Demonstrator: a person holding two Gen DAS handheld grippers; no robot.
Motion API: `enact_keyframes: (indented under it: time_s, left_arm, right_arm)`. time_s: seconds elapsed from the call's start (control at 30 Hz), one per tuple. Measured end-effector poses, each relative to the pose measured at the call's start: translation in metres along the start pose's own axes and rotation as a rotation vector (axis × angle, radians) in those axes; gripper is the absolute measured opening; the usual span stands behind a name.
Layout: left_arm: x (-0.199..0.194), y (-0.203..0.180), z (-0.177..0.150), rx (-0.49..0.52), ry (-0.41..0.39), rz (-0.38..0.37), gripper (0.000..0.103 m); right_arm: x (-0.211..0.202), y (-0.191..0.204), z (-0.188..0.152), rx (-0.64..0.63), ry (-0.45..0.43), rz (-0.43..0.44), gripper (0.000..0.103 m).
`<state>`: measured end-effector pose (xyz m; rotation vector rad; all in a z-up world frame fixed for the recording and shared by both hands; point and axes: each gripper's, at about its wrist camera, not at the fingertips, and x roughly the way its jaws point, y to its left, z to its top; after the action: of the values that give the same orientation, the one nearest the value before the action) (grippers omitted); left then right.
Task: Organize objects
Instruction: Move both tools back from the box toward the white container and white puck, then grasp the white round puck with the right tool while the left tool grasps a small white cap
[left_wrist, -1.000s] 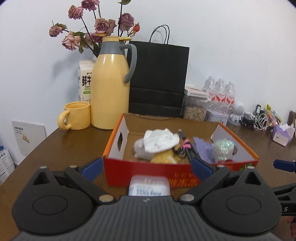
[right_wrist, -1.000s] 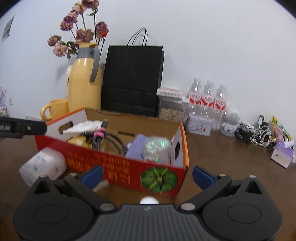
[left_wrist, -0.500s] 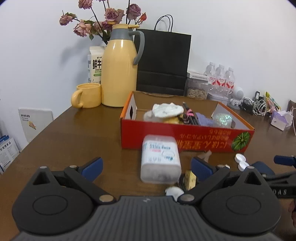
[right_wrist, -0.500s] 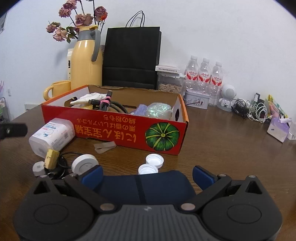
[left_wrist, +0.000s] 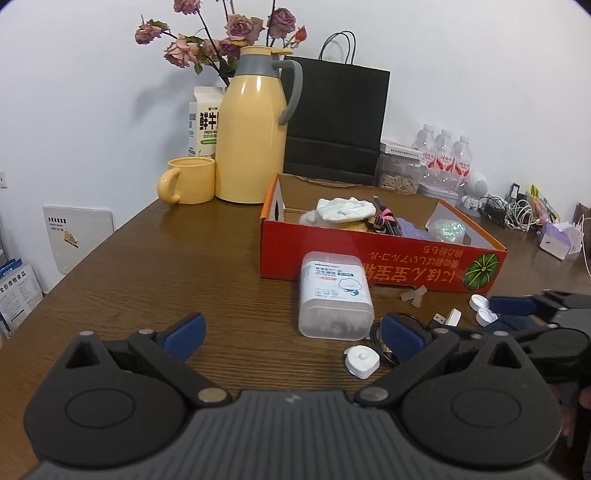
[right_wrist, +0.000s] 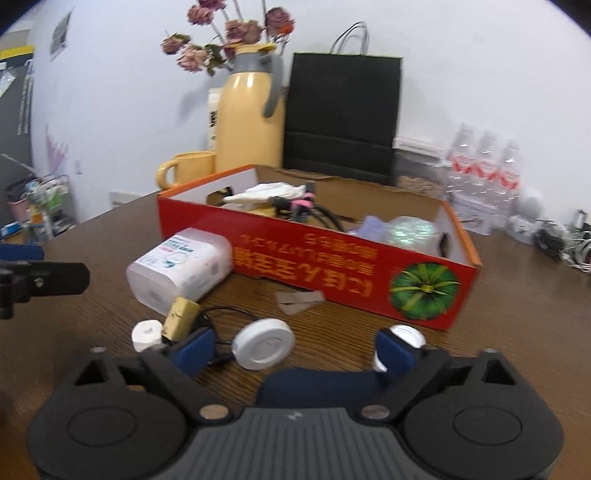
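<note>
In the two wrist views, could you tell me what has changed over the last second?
Both grippers have drawn back from the red box, bringing the tissue canister and small items into view. The right gripper, its jaws just closing a little, now straddles the white round disc without pressing it. The left gripper stays open and empty. The box contents are unchanged.

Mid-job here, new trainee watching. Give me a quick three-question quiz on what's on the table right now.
1. True or false: the plastic tissue pack lies inside the red cardboard box.
2. Which sits nearest the right gripper? A. yellow mug B. round white disc C. black paper bag
3. Fill in: the left gripper is ____ and holds nothing.

Key: 1 false, it lies on the table in front of the box; 2 B; 3 open.
</note>
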<state>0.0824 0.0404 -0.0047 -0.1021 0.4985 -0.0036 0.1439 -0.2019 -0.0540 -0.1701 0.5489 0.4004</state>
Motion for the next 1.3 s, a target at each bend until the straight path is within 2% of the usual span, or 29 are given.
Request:
enact_keyframes:
  time_s: [0.07,0.13,0.17,0.2,0.27,0.5,0.67,0.83,1.0,1.07,1.17,1.23,1.3]
  left_arm:
    - [-0.001,0.002,0.0,-0.003,-0.001,0.004,0.103]
    - [0.0,0.003,-0.001,-0.004,-0.001,0.005,0.103]
    - [0.0,0.003,-0.001,-0.003,-0.002,0.005,0.103]
    - [0.001,0.003,-0.001,-0.002,-0.001,0.003,0.103]
    - [0.004,0.001,-0.001,0.003,0.003,0.0,0.103]
    - [0.015,-0.014,-0.005,0.038,0.028,-0.017,0.103]
    - [0.02,-0.024,-0.006,0.057,0.034,-0.034,0.103]
    - [0.026,-0.038,-0.008,0.087,0.041,-0.058,0.103]
    - [0.025,-0.057,-0.011,0.176,0.027,-0.117,0.103]
    - [0.023,-0.067,-0.014,0.233,0.014,-0.152,0.099]
    - [0.021,-0.083,-0.02,0.333,-0.002,-0.197,0.083]
    - [0.024,-0.094,-0.023,0.387,-0.005,-0.207,0.068]
    - [0.027,-0.102,-0.024,0.424,-0.008,-0.224,0.06]
  right_arm:
    - [0.007,-0.001,0.002,0.004,0.01,0.031,0.07]
    - [0.011,-0.003,0.002,0.015,0.014,0.064,0.041]
    - [0.011,-0.005,0.001,0.022,0.011,0.083,0.034]
    - [0.01,-0.005,0.0,0.024,0.008,0.092,0.021]
    - [0.008,-0.006,-0.002,0.022,-0.005,0.091,0.013]
    - [0.006,-0.011,-0.005,0.035,-0.029,0.097,0.01]
    - [-0.005,-0.018,-0.007,0.074,-0.088,0.111,0.01]
    - [-0.008,-0.028,-0.009,0.121,-0.092,0.142,0.01]
    - [-0.011,-0.033,-0.011,0.151,-0.096,0.196,0.01]
    - [-0.011,-0.036,-0.011,0.164,-0.094,0.218,0.01]
    - [-0.014,-0.037,-0.013,0.172,-0.1,0.241,0.01]
    - [-0.016,-0.037,-0.014,0.17,-0.108,0.253,0.01]
    - [-0.019,-0.037,-0.014,0.168,-0.115,0.265,0.01]
